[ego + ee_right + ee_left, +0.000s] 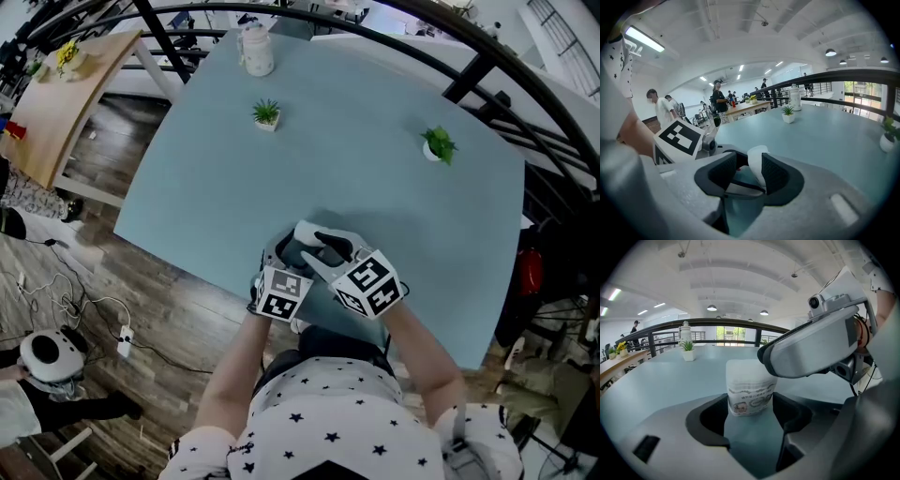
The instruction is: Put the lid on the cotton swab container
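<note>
Beyond the cotton swab container (750, 380) and a little to its left, a small potted plant (266, 113) stands on the blue-grey table (375, 187). A white bottle (256, 49) stands farther off again, at the table's far edge. The container itself is upright at the near edge, just in front of me. My left gripper (750, 402) has its jaws closed on it, one dark pad against each side of the labelled lower half. My right gripper (749, 169) sits close over the container from the right, its grey body crossing the container's upper right corner in the left gripper view. Its jaws are narrow and pinch a thin white lid (757, 158), which stands on edge and leans a little between the pads. I cannot tell whether the lid touches the container's top. Well beyond the container to the right, a second small potted plant (438, 144) stands in a white pot.
</note>
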Demonstrator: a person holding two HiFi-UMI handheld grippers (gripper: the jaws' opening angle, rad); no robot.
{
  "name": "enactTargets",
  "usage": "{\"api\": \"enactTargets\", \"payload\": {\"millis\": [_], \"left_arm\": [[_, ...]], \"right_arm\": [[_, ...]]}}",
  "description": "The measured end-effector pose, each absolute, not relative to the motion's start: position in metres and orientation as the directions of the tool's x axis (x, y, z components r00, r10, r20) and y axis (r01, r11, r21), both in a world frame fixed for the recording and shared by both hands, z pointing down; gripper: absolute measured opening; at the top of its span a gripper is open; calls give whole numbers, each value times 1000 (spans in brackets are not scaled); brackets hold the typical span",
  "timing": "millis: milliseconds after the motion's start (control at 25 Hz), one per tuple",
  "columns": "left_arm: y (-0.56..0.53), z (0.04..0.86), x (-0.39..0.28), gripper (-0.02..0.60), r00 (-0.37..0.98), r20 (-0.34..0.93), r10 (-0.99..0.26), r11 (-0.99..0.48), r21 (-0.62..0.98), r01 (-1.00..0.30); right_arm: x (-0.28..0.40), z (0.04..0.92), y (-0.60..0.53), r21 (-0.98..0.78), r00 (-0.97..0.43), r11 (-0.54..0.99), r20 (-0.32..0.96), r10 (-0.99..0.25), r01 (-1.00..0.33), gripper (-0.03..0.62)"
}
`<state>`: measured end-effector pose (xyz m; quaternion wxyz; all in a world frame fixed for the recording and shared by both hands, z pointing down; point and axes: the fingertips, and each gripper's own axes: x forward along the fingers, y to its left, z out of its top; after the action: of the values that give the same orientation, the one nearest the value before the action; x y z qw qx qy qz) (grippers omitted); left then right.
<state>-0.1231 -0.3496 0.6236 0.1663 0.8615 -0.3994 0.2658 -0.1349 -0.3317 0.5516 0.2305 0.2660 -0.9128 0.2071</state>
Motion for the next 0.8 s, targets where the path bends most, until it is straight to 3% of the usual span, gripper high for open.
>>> {"api": "enactTargets", "payload": {"millis": [440,640,800], "left_arm": [[-329,610,-142,301,518,545,-659,-557,108,-823],[-312,597,-155,186,467,511,-722,-483,112,-869],[-291,586,-159,140,434,481,-762,-433,120,-894]], "right_arm": [[-112,545,-314,-193,-718,735,474,-511,-650,150],[-97,539,-298,-186,-690,695,449,-569,-694,142],[-87,536,-275,-164,-671,683,447,-592,-712,110]]}}
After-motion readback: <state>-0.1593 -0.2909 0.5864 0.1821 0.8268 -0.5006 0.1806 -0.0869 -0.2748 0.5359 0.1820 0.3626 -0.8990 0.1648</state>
